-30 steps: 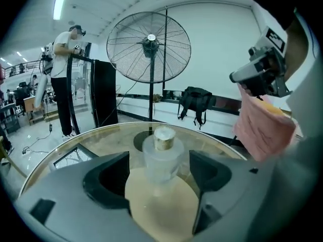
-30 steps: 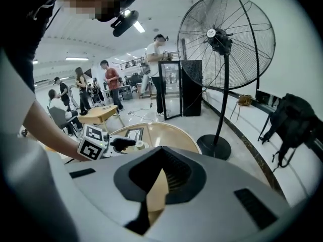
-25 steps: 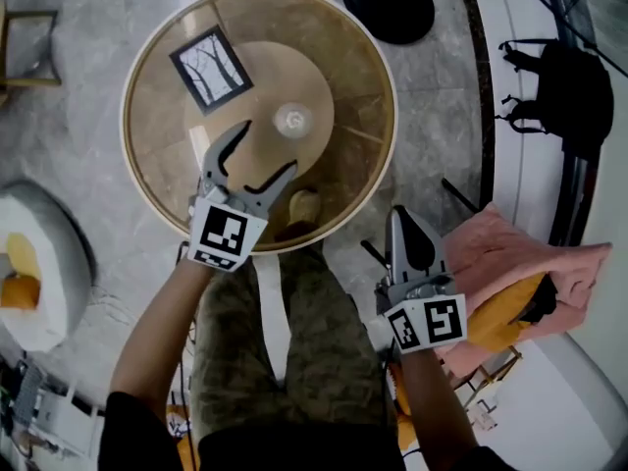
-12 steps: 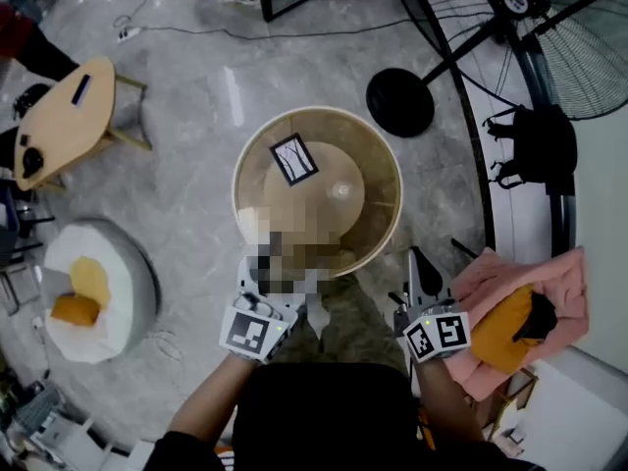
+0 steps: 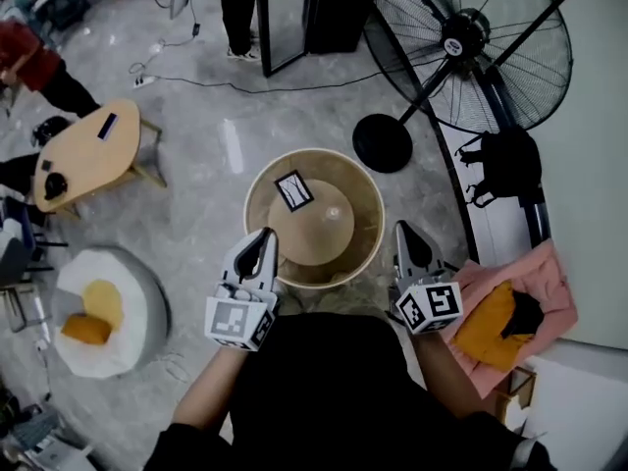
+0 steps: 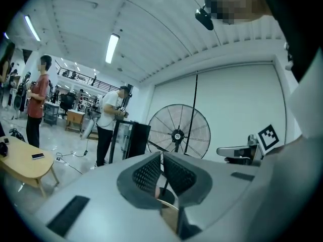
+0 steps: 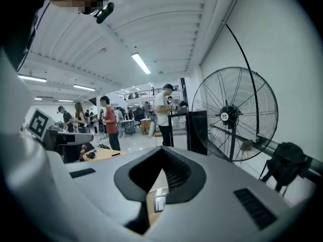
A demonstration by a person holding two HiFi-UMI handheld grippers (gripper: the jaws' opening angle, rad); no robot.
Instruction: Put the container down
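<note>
The round glass-topped table (image 5: 368, 219) lies far below in the head view, with a black-and-white marker card (image 5: 293, 190) on it. Any container on it is too small to make out. My left gripper (image 5: 265, 235) hangs at the table's near left rim, its jaws closing together with nothing between them. My right gripper (image 5: 404, 230) is shut and empty just off the table's near right rim. In the left gripper view the left gripper's meshed pads (image 6: 151, 173) meet against the room beyond. In the right gripper view the right gripper (image 7: 162, 155) points level into the room.
A big floor fan (image 5: 471, 47) stands at the back right, a black bag (image 5: 505, 165) beside it. A pink cloth (image 5: 535, 283) lies at the right over an orange thing. A small wooden table (image 5: 88, 155) and a white round seat (image 5: 137, 292) are at the left. People stand at the back.
The head view has risen, so the table looks much smaller. My left gripper, wide open over the table a second ago, has drawn back to the near rim and shut.
</note>
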